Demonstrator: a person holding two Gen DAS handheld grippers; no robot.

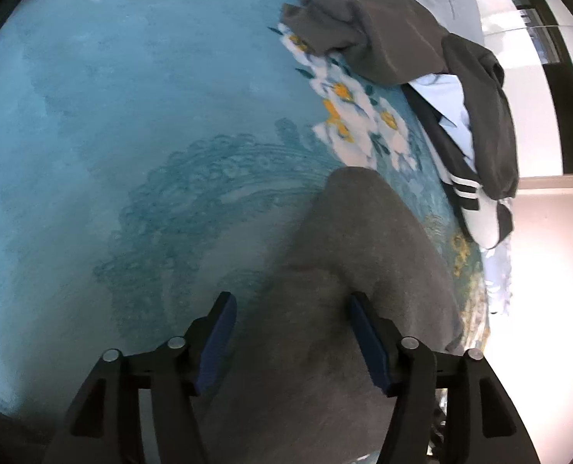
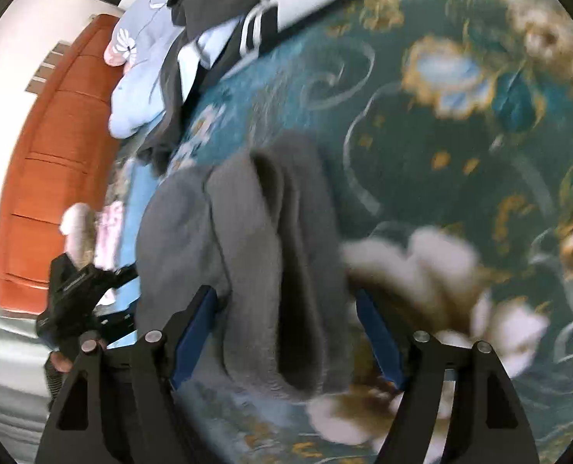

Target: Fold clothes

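Both tools, left (image 1: 292, 332) and right (image 2: 284, 332), gape apart astride the grey garment (image 2: 247, 255) on the bedspread (image 1: 112, 116).

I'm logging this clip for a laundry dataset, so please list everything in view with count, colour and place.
Grey garment: one, grey, bunched on the bedspread, lying between both pairs of tongs.
Clothes pile: several pieces, dark grey, pale blue, black with white stripes, at the bedspread's far edge.
Bedspread: one, teal with white and yellow flowers, under everything.
Wooden door: one, orange-brown, left in the right wrist view.
Left tongs: one pair, black with blue pads, open over the grey garment.
Right tongs: one pair, black with blue pads, open astride the garment.
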